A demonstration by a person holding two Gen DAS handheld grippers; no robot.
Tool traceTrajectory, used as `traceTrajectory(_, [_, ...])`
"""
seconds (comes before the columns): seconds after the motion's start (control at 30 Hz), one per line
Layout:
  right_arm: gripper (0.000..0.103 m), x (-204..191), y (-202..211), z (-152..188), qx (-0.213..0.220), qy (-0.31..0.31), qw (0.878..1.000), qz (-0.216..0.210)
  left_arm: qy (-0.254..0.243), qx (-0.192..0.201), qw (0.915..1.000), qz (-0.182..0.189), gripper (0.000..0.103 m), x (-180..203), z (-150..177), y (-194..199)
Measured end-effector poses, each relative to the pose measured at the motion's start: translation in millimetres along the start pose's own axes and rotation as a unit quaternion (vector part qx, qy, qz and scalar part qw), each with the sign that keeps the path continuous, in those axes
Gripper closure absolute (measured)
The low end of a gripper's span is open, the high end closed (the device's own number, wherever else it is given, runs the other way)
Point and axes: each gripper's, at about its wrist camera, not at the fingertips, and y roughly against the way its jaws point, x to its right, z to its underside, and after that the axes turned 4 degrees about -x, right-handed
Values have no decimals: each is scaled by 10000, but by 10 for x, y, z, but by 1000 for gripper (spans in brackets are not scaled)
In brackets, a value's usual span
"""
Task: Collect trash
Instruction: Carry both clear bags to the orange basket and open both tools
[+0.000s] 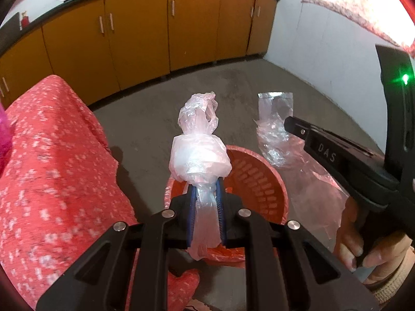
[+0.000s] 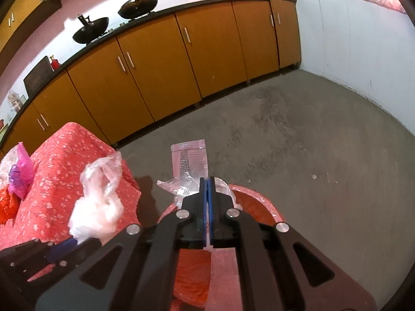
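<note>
The left gripper (image 1: 206,189) is clamped on a crumpled, pale pink plastic bag (image 1: 198,155), its blue-padded fingers (image 1: 192,207) pinching the bag's twisted neck while the bunched bulk stands up past the fingertips and a loose tail hangs back between the finger frames. It holds the bag over the near rim of a red slotted basket (image 1: 259,181) that stands on the grey concrete floor (image 1: 155,129). The right gripper (image 2: 207,181) has its pads pressed together on a clear crinkled plastic wrapper (image 2: 181,189), whose stiff flat end (image 2: 190,155) sticks out ahead of the tips; from the left wrist camera the same wrapper (image 1: 275,129) trails a thin sheet down beside the basket's right rim. Both pieces of trash are in the air above or just beside the basket, neither inside it. A red cloth with white flecks (image 1: 52,155) covers a raised surface to the left of the basket, and a bright pink bag (image 2: 20,173) lies on it near its left edge. Orange cabinets (image 2: 155,72) line the far wall under a dark countertop carrying two black woks (image 2: 90,32).
</note>
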Motion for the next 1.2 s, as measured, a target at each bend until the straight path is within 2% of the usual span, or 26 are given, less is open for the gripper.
traceTrajectory(0.33, [100,29,-237,-42,-137,-72,9999,-10,-95,-285,9995,1,88,7,-36,-300])
traceTrajectory(0.43, [95,45,-272,-60,-150,-102,9998,-44,-88,-328,9994,-5,87,32,-44,-351])
traceTrajectory(0.53, [95,89,-277,-71,-140,-172,9997,-67,-57,-366,9993,-3,81,39,-69,-403])
traceTrajectory(0.6, [91,133,-263,-74,-128,-215,9997,-72,-53,-375,9993,16,75,47,-75,-422])
traceTrajectory(0.67, [88,157,-235,-85,-92,-239,9997,-30,-73,-348,9994,32,66,54,-85,-424])
traceTrajectory(0.77, [88,201,-165,-97,-29,-283,9996,22,-84,-339,9994,64,65,61,-82,-422])
traceTrajectory(1.0, [86,165,69,-88,117,-147,9998,101,289,-150,9994,132,65,-142,-61,-174])
traceTrajectory(1.07, [78,71,140,-91,142,-39,9999,60,389,-56,9991,143,65,-212,-41,-49])
traceTrajectory(1.2, [75,-283,278,-108,200,285,9993,-137,581,310,9978,73,65,-461,56,360])
